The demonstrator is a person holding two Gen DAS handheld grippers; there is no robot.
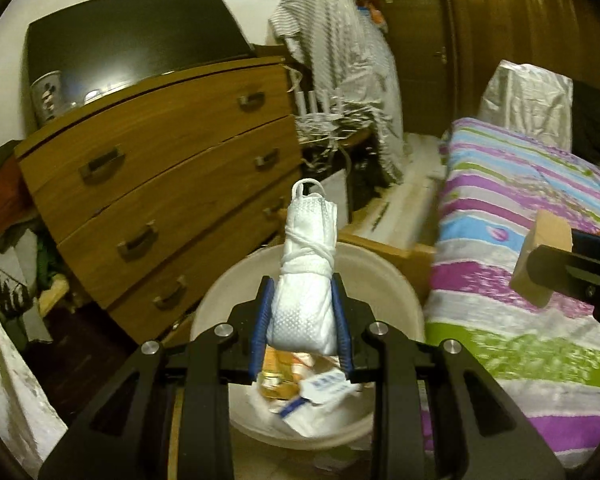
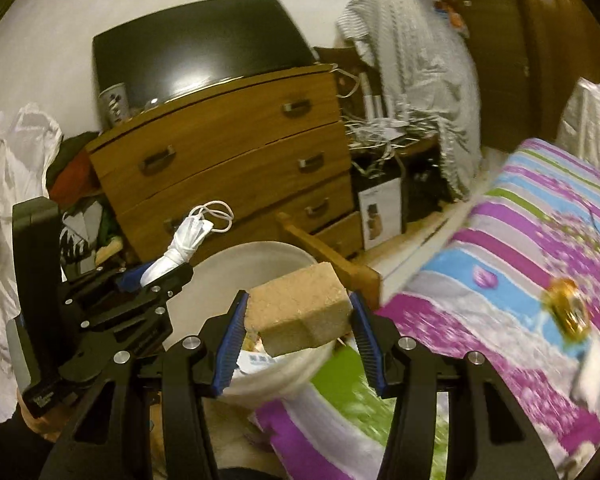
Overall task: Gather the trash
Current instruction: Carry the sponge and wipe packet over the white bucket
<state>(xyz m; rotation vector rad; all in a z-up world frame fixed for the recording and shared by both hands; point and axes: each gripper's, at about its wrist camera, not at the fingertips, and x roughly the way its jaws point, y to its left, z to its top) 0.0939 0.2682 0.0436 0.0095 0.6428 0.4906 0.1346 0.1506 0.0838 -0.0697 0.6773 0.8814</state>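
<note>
Left tool clamped on rolled mask over bin; right tool gripping block beside bed.

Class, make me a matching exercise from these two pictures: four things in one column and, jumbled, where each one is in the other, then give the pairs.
Things
1. rolled white mask
2. brown block
3. white bin
4. gold wrapper

Places
A. lying on the striped bedspread
B. on the floor by the dresser
C. clamped in the left gripper
D. clamped in the right gripper

Pairs: 1-C, 2-D, 3-B, 4-A
</note>
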